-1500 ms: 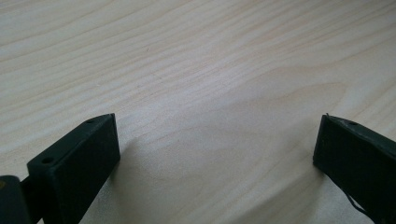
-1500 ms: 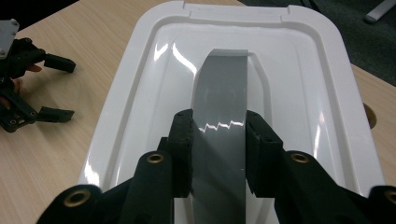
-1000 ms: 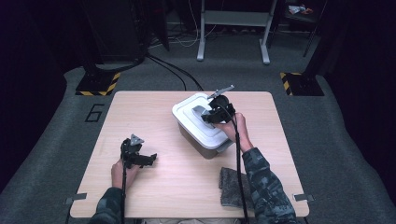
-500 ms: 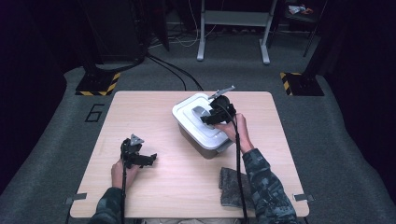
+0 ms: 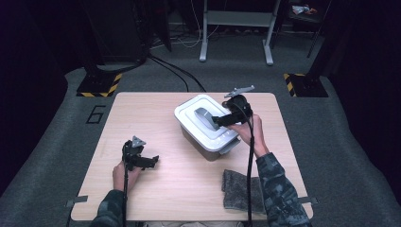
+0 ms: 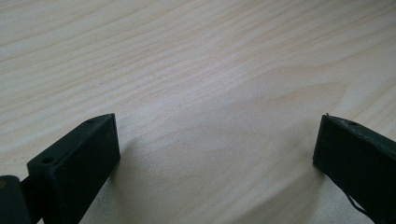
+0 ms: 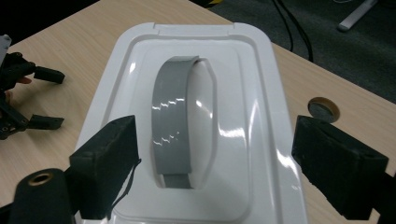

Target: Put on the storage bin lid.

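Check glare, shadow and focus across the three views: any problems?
High view: the table is lit, the surroundings nearly black. Right gripper view: bright glare streaks on the white lid and its grey handle, all sharp. Left gripper view: soft shadows on the wood beside the left gripper, its near jaws slightly soft.

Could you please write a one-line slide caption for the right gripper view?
Right gripper, jaws just opened, poised above the grey handle of the white lidded box on the wooden table.

I see a glossy white plastic lid (image 7: 243, 116) with a smooth grey handle (image 7: 175, 121) on it. Beside that box, the surface (image 5: 142, 118) looks like pale matt wood, and the cloth (image 5: 239, 189) looks rough, grey.
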`<action>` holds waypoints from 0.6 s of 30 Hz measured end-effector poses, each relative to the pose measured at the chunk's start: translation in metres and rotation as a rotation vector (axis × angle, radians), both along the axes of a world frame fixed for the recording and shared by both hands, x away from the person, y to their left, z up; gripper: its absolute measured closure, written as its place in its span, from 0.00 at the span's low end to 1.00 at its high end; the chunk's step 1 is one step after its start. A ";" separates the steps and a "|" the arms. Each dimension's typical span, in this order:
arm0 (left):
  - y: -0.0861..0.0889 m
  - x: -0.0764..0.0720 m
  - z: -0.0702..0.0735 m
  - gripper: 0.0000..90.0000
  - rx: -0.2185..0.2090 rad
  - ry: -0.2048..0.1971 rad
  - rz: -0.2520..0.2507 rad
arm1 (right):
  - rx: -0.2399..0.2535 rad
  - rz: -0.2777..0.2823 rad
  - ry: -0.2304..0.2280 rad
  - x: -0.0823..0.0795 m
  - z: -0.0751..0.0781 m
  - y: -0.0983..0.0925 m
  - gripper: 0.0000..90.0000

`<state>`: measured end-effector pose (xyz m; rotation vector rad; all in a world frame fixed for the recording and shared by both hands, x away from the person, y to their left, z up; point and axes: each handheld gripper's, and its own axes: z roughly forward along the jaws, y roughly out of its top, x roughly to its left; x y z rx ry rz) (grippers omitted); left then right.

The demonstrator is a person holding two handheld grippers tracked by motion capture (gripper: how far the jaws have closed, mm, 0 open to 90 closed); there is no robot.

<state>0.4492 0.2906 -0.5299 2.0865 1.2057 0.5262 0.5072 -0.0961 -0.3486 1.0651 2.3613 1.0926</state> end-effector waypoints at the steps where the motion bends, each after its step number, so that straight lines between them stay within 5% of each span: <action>1: 0.000 0.000 0.000 0.00 0.000 0.000 0.000 | 0.001 -0.006 -0.011 -0.001 0.001 -0.004 0.14; 11: 0.000 0.000 0.000 0.00 0.000 0.000 0.000 | 0.004 -0.056 -0.040 -0.017 0.009 -0.044 0.08; 18: 0.000 0.000 0.000 0.00 0.000 0.000 0.000 | -0.002 -0.104 -0.045 -0.028 0.000 -0.075 0.05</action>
